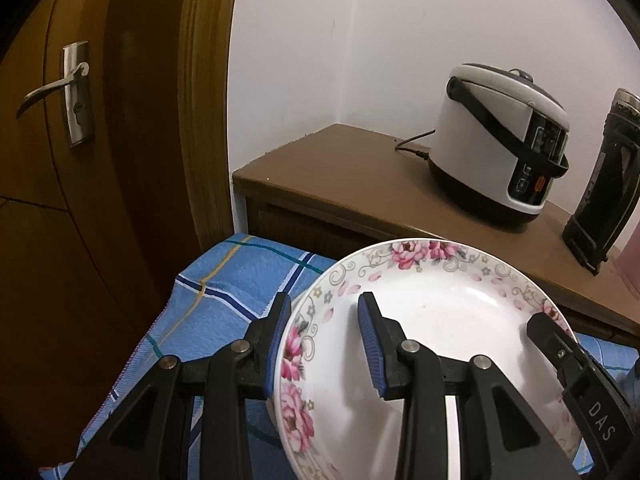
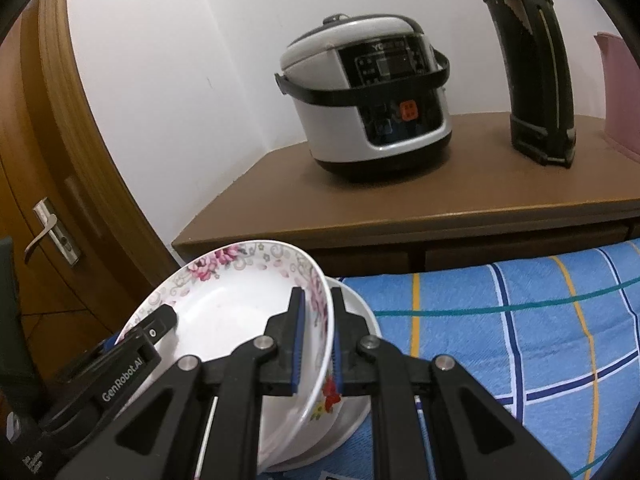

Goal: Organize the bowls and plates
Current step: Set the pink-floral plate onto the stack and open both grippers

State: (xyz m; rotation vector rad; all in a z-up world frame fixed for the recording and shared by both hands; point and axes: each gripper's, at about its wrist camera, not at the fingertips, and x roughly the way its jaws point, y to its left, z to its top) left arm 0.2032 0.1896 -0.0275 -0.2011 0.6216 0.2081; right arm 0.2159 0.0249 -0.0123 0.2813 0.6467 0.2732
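A white plate with pink flowers round its rim (image 1: 432, 320) is held between both grippers above a blue checked cloth (image 1: 224, 304). My left gripper (image 1: 324, 344) is shut on the plate's left rim, with one blue pad outside and one inside. My right gripper (image 2: 318, 344) is shut on the opposite rim of the plate (image 2: 236, 312); its black finger (image 1: 560, 352) shows at the right of the left wrist view. In the right wrist view the plate is tilted, and a white dish (image 2: 360, 384) lies on the cloth right under and beside it. Whether they touch I cannot tell.
Behind the cloth stands a brown cabinet (image 2: 500, 196) with a white and black rice cooker (image 2: 368, 108), its cord (image 1: 412, 146) and a tall black flask (image 2: 532, 80). A wooden door with a metal handle (image 1: 60, 84) is on the left. Something pink (image 2: 620, 92) is at the far right.
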